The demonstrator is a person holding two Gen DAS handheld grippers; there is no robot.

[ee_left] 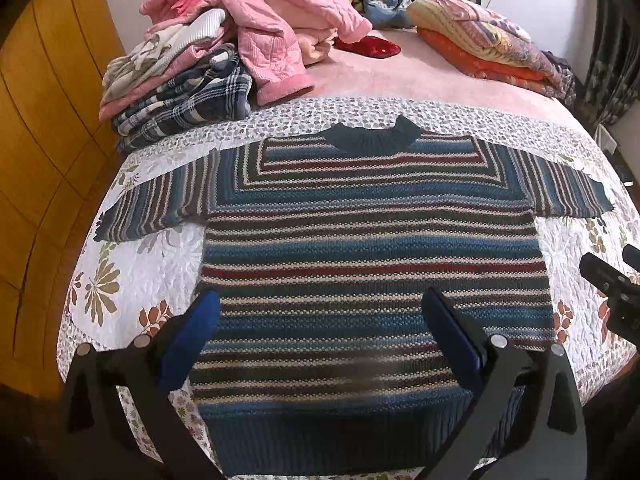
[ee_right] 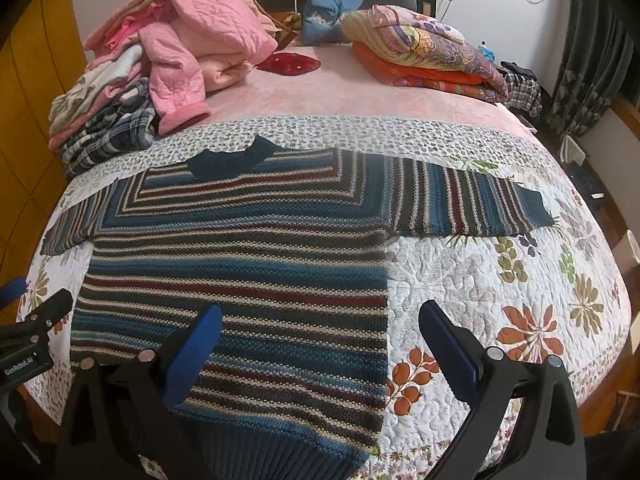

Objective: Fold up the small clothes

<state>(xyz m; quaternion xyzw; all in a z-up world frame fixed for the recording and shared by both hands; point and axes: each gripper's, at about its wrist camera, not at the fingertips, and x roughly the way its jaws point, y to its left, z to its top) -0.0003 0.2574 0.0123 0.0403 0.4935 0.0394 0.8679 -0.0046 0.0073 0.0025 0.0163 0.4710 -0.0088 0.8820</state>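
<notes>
Our left gripper [ee_left: 320,316] hangs over the lower body of the striped knit sweater [ee_left: 372,256], blue pads spread wide apart and holding nothing. We see the sweater lying flat on the floral quilt [ee_right: 500,280], collar toward the headboard, both sleeves stretched out sideways. Our right gripper [ee_right: 320,332] also gapes empty, straddling the sweater's right side edge: one pad over the knit, the other over bare quilt.

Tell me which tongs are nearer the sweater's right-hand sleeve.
Right. The right tongs, open, hover over the striped sweater's right edge below that sleeve; the left tongs, open, hover over its middle.
</notes>
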